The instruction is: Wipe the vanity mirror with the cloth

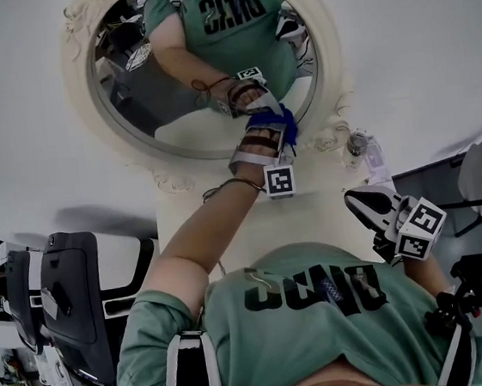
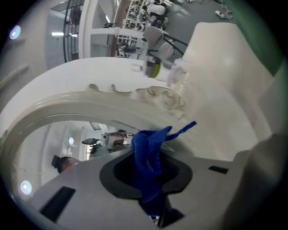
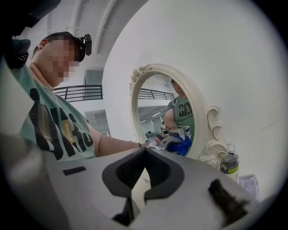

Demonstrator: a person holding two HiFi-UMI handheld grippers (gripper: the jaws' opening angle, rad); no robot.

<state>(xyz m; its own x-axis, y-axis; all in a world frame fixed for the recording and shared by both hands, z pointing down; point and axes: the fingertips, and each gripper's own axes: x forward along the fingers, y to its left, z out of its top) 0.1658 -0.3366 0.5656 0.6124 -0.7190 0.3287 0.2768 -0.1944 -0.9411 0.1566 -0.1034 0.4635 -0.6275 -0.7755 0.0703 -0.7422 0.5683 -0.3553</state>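
Blue cloth (image 1: 278, 125) pinched in the left tool (image 1: 271, 138), low on the vanity mirror (image 1: 139, 95). Right tool (image 1: 359, 200) pressed together, empty. That bunched cloth could snag the carved frame (image 1: 80, 85).

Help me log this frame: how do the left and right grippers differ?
The left gripper grips the blue cloth; the right gripper holds nothing. The left gripper is raised to the lower rim of the mirror; the right gripper hangs back, off the glass. Both have their jaws closed.
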